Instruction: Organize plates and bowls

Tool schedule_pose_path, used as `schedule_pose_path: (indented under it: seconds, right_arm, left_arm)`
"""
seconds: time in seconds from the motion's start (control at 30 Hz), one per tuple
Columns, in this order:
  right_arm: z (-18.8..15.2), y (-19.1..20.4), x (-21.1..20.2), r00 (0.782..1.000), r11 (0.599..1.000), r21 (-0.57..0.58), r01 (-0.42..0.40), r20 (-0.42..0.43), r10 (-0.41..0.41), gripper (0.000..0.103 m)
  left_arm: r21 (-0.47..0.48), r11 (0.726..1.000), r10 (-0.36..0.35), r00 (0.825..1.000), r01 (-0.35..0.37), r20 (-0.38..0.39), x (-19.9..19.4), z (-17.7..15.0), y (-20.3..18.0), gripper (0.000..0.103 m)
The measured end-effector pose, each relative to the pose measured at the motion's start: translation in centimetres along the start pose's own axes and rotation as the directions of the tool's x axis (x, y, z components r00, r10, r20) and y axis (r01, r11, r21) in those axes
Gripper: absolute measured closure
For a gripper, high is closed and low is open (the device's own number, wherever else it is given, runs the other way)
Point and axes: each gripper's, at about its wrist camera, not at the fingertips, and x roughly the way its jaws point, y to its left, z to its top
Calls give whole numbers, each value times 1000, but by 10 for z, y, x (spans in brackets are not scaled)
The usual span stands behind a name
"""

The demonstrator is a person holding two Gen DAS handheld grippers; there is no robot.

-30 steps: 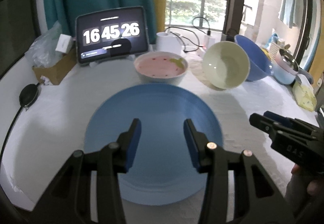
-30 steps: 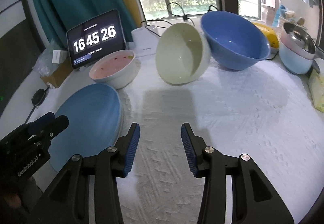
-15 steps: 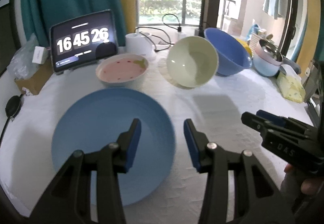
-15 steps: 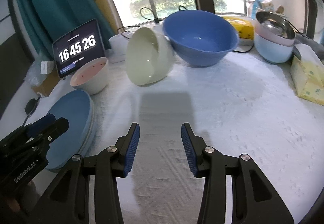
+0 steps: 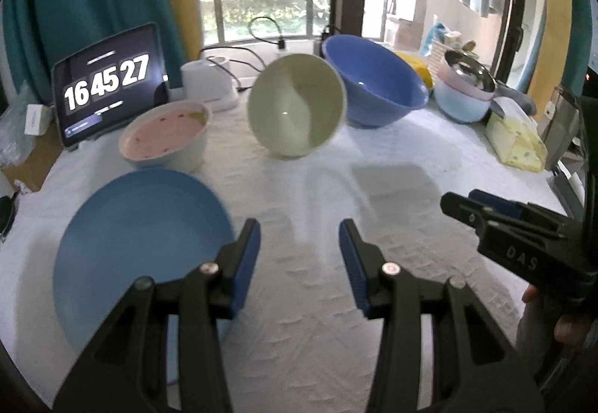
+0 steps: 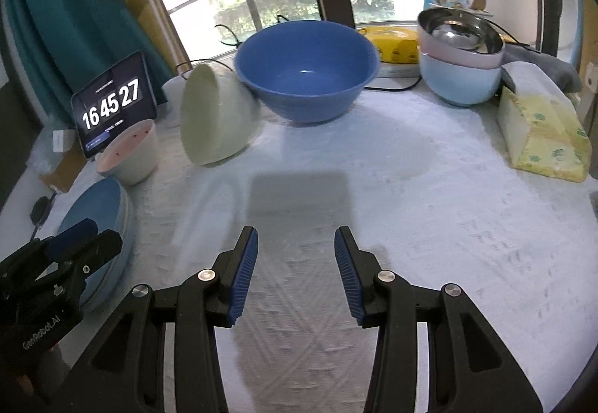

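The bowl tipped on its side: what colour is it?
The tipped bowl is pale green, inside and out; the left wrist view shows it best.

Both wrist views look down-forward over the table [image 5: 429,166], sharing its bowls.

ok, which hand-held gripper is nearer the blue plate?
Left. The left hand-held gripper has one finger overlapping the blue plate rim in its view; jaws open, empty. The right hand-held gripper sits over bare tablecloth, plate well off to its left.
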Motion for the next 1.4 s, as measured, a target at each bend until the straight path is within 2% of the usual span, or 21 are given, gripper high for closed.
schedule_pose_path:
  seconds: [0.23, 0.43, 0.83, 1.0, 1.17, 1.4]
  right_arm:
    - [9, -20, 3, 999, 999, -6, 31, 5, -31, 58]
    - [21, -27, 7, 999, 999, -21, 39, 15, -39, 58]
    - [53, -46, 7, 997, 999, -15, 40, 59, -39, 58]
    - [72, -49, 8, 995, 999, -28, 45, 90, -42, 58]
    - [89, -53, 23, 994, 998, -34, 57, 100, -53, 58]
    - [104, -59, 50, 993, 997, -23, 69, 94, -67, 58]
  left_arm:
    - [17, 999, -50, 999, 50, 2, 11, 14, -22, 58]
    - [9, 998, -63, 998, 63, 12, 21, 30, -29, 58]
    - [8, 995, -96, 993, 95, 66, 39, 61, -45, 57]
    - [-1, 993, -116, 987, 117, 114, 44, 76, -50, 57]
    - [2, 989, -148, 975, 150, 163, 51, 87, -58, 57]
    - [-15, 985, -168, 976, 171, 137, 72, 97, -65, 57]
